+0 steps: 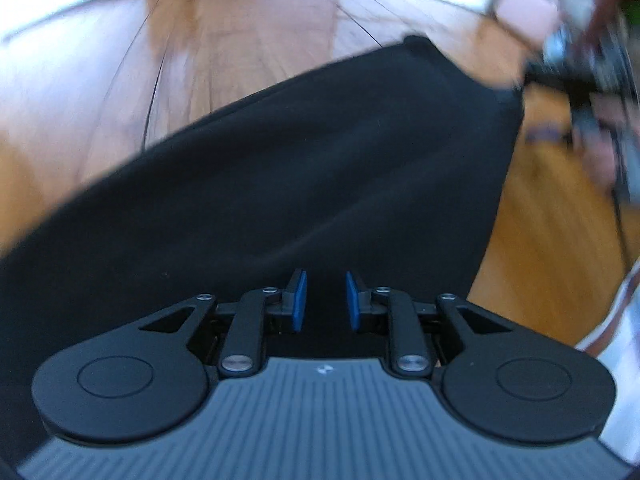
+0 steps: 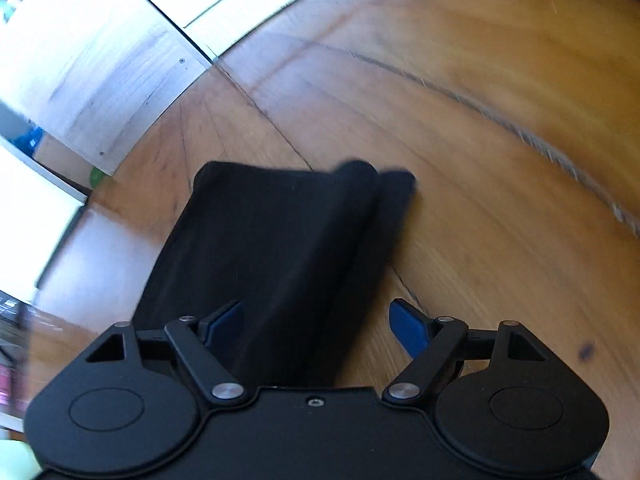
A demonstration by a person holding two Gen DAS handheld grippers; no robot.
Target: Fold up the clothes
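Observation:
A black garment (image 1: 280, 184) lies folded on a wooden surface (image 1: 240, 40), and motion blurs both views. My left gripper (image 1: 326, 300) hovers low over its near part with the blue pads (image 1: 298, 300) a narrow gap apart; only dark cloth shows between them. In the right wrist view the garment (image 2: 272, 240) is a long strip with a rolled fold (image 2: 360, 176) at its far end. My right gripper (image 2: 316, 324) stands wide open at the strip's near end, nothing pinched. The right gripper (image 1: 592, 80) also appears blurred at the garment's far right corner.
Bare wood (image 2: 480, 160) stretches to the right of the cloth. White panels (image 2: 100, 60) stand to the left, with a small green object (image 2: 96, 176) at their base. A person's hand (image 1: 524, 8) and a striped white cloth (image 1: 624, 320) sit at the right edge.

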